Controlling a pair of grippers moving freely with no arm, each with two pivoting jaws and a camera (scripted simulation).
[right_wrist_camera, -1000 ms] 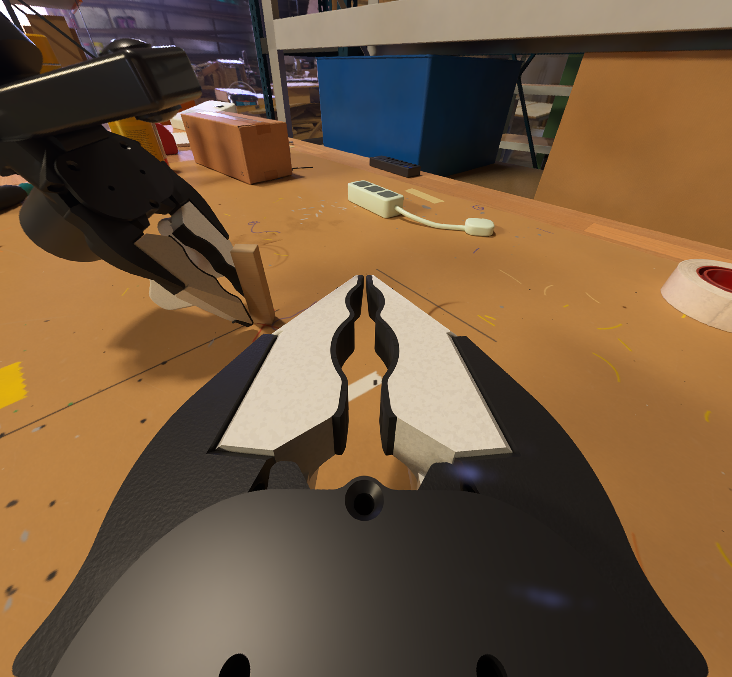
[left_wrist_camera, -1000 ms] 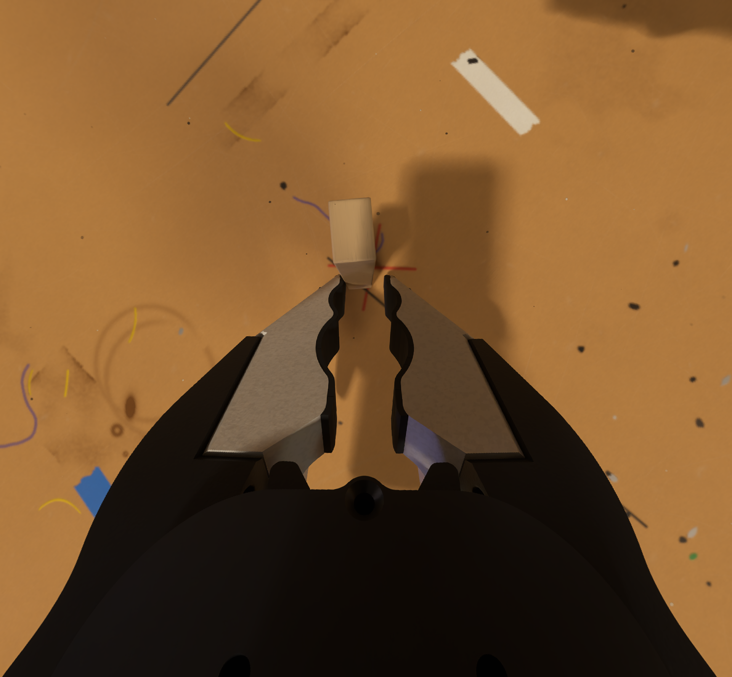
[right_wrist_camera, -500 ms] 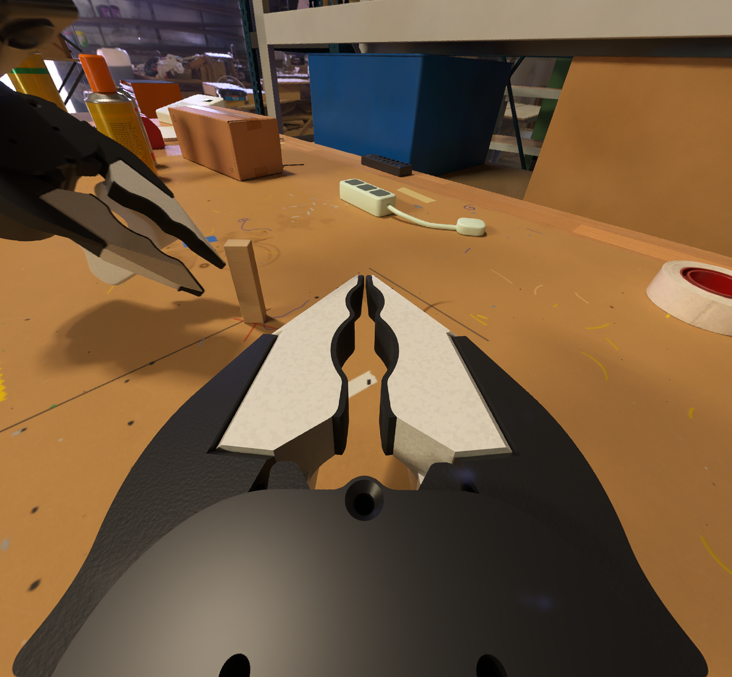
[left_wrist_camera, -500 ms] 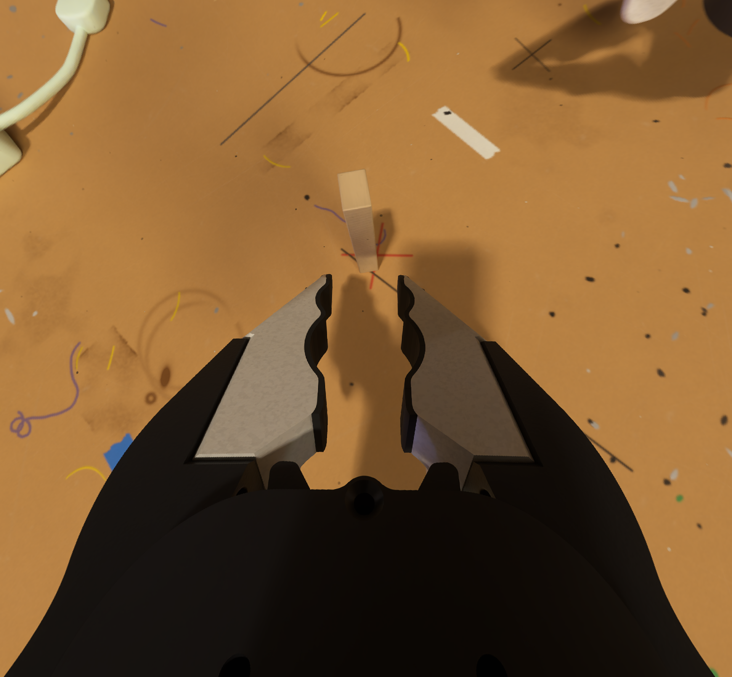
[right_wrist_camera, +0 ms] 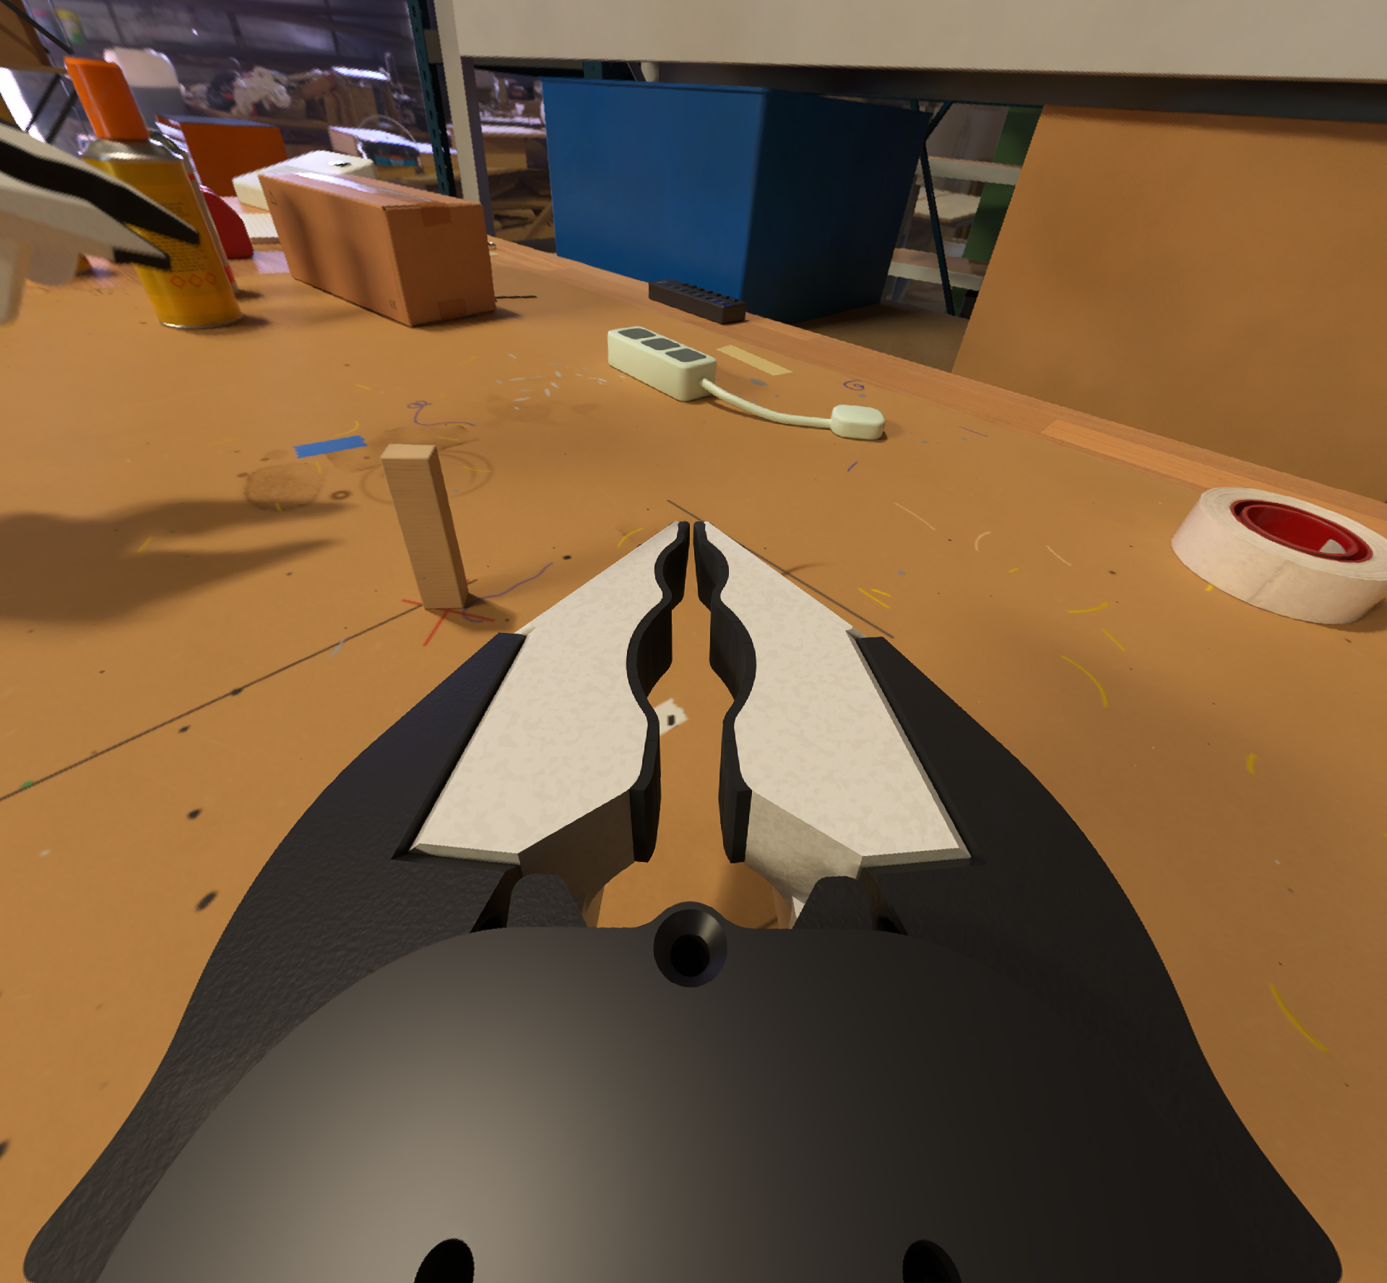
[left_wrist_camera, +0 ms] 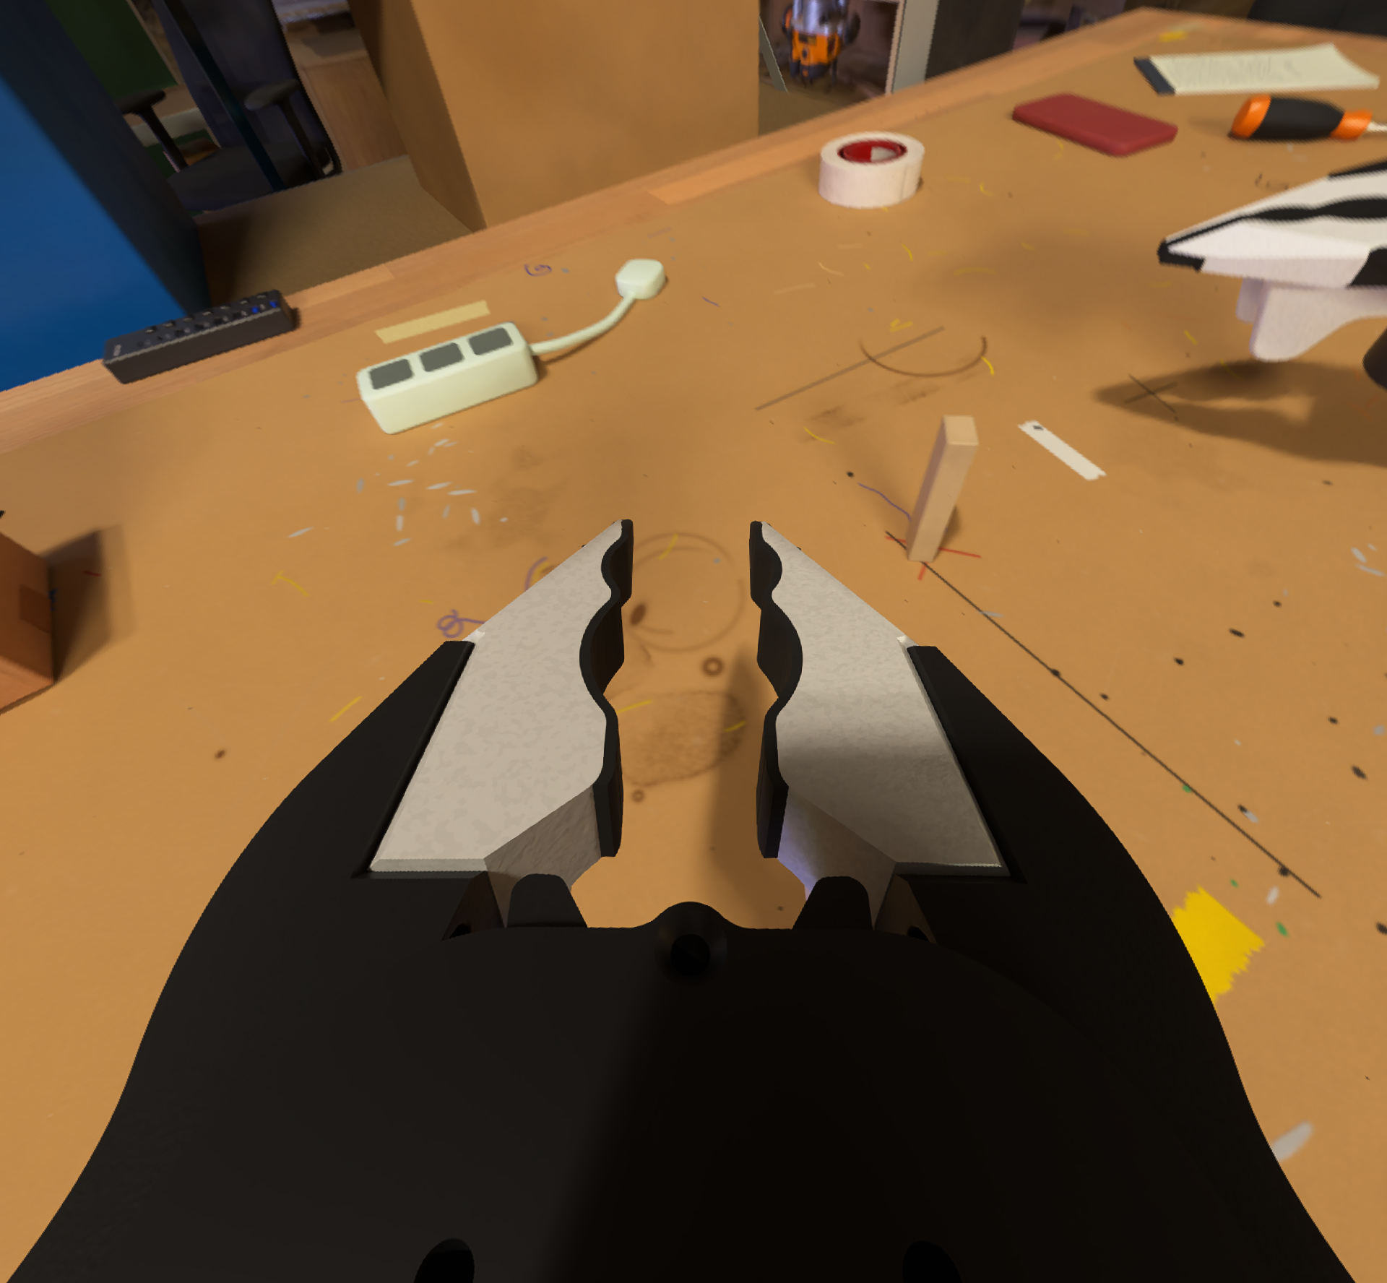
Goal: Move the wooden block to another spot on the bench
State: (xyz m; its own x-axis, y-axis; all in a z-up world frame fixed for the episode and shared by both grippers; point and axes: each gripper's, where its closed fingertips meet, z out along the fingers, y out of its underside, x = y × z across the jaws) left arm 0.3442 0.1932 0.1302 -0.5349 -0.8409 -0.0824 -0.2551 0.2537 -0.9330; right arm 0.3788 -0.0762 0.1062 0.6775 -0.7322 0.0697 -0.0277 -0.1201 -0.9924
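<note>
The wooden block (left_wrist_camera: 942,487) is a pale, narrow stick standing upright on end on the bench, on a red cross mark. It also shows in the right wrist view (right_wrist_camera: 424,526). My left gripper (left_wrist_camera: 690,530) is open and empty, raised above the bench, with the block ahead and to its right. It shows at the left edge of the right wrist view (right_wrist_camera: 97,219). My right gripper (right_wrist_camera: 689,528) is shut and empty, with the block to its left. Its fingers show at the right edge of the left wrist view (left_wrist_camera: 1291,249).
On the orange bench (left_wrist_camera: 225,797): a cream power strip (left_wrist_camera: 446,376) with plug, a black bar (left_wrist_camera: 199,335), a tape roll (right_wrist_camera: 1280,553), a cardboard box (right_wrist_camera: 375,241), a yellow spray can (right_wrist_camera: 161,196), a red pad (left_wrist_camera: 1092,121), a screwdriver (left_wrist_camera: 1302,117). A blue bin (right_wrist_camera: 720,189) stands behind.
My left gripper let go of the block, opened wider, and pulled back, up and to the left, tilting up toward the bench's far side. The block stays standing. The right gripper barely moved.
</note>
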